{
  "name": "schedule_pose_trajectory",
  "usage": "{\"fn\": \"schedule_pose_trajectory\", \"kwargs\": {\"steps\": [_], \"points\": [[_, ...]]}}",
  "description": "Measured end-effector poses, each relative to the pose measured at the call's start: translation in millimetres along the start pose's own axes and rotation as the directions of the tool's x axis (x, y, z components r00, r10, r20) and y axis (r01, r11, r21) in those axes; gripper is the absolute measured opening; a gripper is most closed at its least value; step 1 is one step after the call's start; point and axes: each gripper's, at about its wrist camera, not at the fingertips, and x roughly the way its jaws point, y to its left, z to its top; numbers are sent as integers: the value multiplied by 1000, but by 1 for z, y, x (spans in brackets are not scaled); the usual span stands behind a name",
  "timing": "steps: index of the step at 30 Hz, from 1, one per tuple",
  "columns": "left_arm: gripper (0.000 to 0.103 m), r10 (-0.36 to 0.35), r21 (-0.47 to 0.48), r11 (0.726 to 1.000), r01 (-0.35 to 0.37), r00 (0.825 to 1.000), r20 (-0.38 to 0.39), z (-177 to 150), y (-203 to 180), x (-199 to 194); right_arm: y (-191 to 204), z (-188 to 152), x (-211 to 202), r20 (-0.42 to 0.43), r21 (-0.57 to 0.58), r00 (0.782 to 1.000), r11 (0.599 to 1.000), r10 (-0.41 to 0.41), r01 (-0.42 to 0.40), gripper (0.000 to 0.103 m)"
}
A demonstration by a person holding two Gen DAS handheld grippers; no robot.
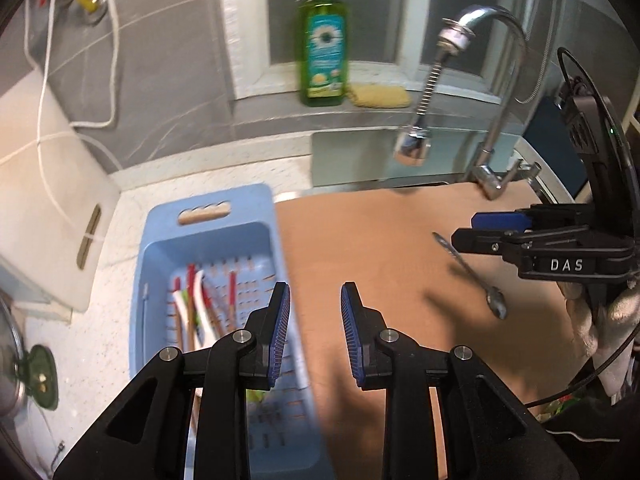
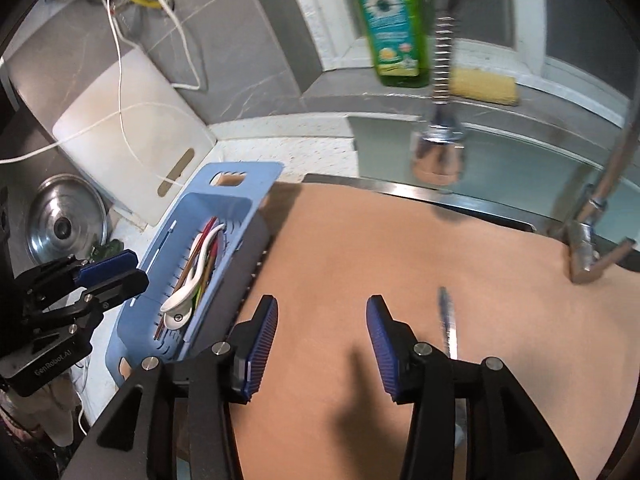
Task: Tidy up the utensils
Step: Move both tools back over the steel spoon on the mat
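A light blue slotted basket (image 1: 208,240) (image 2: 236,184) lies at the left edge of a brown board (image 1: 380,248) (image 2: 380,260). It holds several utensils (image 1: 200,304) (image 2: 200,264): white spoons, red and brown sticks. A metal spoon (image 1: 472,276) (image 2: 448,320) lies on the board, right of centre. My left gripper (image 1: 315,332) (image 2: 112,270) is open and empty over the basket's right rim. My right gripper (image 2: 322,340) (image 1: 476,228) is open and empty above the board, just left of the metal spoon.
A chrome tap (image 1: 460,92) (image 2: 440,120) arches over the sink behind the board. Green soap bottle (image 1: 322,44) (image 2: 390,24) and yellow sponge (image 1: 380,96) (image 2: 484,84) stand on the sill. A white cutting board (image 1: 44,200) (image 2: 124,120) leans at the left, beside a pot lid (image 2: 66,226).
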Motion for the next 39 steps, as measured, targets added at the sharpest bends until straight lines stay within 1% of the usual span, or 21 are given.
{"fn": "schedule_pose_trajectory", "kwargs": {"steps": [2,3,4,7,9,10,12,14,16,19,21,22,24,27,30,31,33,35,36,39], "points": [[25,-8,10,1000,8,1000,3,2,-11,0,-10,-4,-9,23,9,1000,1000,2,-2,49],[26,-12,13,1000,12,1000,5,3,-15,1,-15,-6,-14,34,13,999,1000,1,-1,56],[27,-12,18,1000,12,1000,5,4,-20,1,-21,-8,-19,51,15,999,1000,4,-5,59],[31,0,50,999,-1,1000,12,6,-36,1,-31,-14,-28,73,0,997,1000,0,0,59],[31,-15,57,998,14,1000,13,7,-46,2,-37,-19,-34,88,-27,996,1000,4,-1,60],[31,-18,59,998,17,1000,14,8,-50,3,-40,-22,-36,94,-42,996,999,1,3,61],[31,-20,56,998,19,1000,13,8,-56,5,-47,-28,-39,92,-60,996,998,-2,8,66],[33,-30,45,999,29,1000,9,8,-61,8,-58,-33,-41,80,-46,997,999,-6,10,67],[42,-36,34,999,35,999,2,6,-66,12,-71,-37,-44,67,-22,997,999,-33,35,67],[50,-52,10,999,52,999,-12,2,-73,18,-93,-43,-47,50,27,996,997,-69,68,67],[55,-67,-7,998,67,997,-29,-2,-78,24,-108,-47,-48,31,72,997,995,-72,70,67],[56,-72,-13,997,71,997,-39,-3,-80,27,-119,-49,-49,15,107,998,993,-62,60,67],[56,-91,-26,996,89,994,-60,-8,-87,37,-131,-53,-48,-7,137,999,990,-40,40,67],[56,-139,-48,990,135,986,-90,-13,-96,49,-146,-62,-45,-35,163,999,987,-2,7,67],[56,-164,-59,986,158,980,-114,-18,-107,60,-158,-73,-41,-47,203,997,978,60,-49,66],[56,-172,-65,984,166,978,-121,-20,-112,64,-162,-75,-37,-56,217,994,973,90,-76,63],[56,-195,-79,979,185,971,-136,-25,-121,70,-168,-77,-32,-68,240,989,964,134,-114,60],[56,-212,-89,976,201,966,-146,-31,-129,75,-172,-76,-28,-73,255,984,957,162,-139,58],[56,-220,-92,974,208,964,-152,-33,-134,77,-174,-75,-26,-81,260,981,954,177,-150,54],[56,-226,-109,972,210,960,-166,-38,-142,83,-172,-69,-15,-122,237,967,952,226,-193,49]]}}
